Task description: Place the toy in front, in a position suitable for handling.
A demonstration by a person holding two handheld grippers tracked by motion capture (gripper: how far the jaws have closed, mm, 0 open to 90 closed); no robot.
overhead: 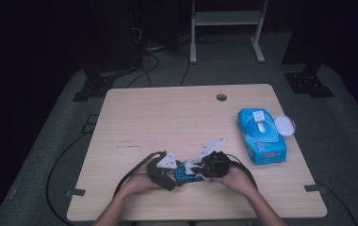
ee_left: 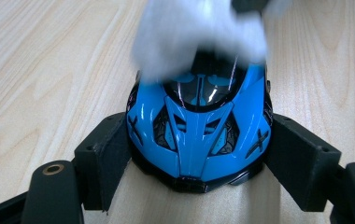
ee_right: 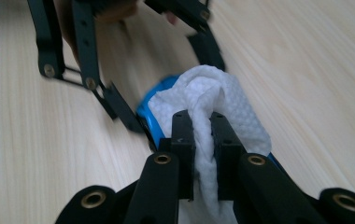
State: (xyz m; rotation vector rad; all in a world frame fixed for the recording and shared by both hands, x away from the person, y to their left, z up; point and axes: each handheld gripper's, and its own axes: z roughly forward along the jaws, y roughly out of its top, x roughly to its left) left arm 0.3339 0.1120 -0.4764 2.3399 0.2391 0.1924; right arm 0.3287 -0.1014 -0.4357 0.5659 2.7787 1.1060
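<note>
Toy car: a small glossy blue model car [ee_left: 198,135] with black trim, a dark windscreen, black vent slots on the bonnet and a black X mark on each front wing; its nose points toward the camera in the left gripper view.
Toy car, place: on the pale wooden tabletop [overhead: 167,117] near the front edge, between the person's two hands; in the high view it shows as a blue patch [overhead: 184,172] between the two tongs.
Left tongs: the left tongs [ee_left: 198,161] grip the toy car, one black pad pressed on each flank just behind the front wings, the car upright on its wheels.
Right tongs: the right tongs [ee_right: 202,140] are closed on a white wet wipe [ee_right: 213,100], pinching a fold of it between the two pads.
Wet wipe: white, dimpled in texture, bunched and draped over the top of the car; in the left gripper view it is a blurred white mass [ee_left: 199,32] over the roof and windscreen, so exactly where it touches is hard to make out.
Hands: the left hand [overhead: 137,182] and the right hand [overhead: 236,178] come in from the bottom of the high view, close together.
Wipes packet: a blue packet of wet wipes [overhead: 260,135] lies well apart on the right side of the tabletop, its white lid [overhead: 283,125] flipped open beside it.
Tabletop detail: a round cable hole [overhead: 221,97] near the far edge.
</note>
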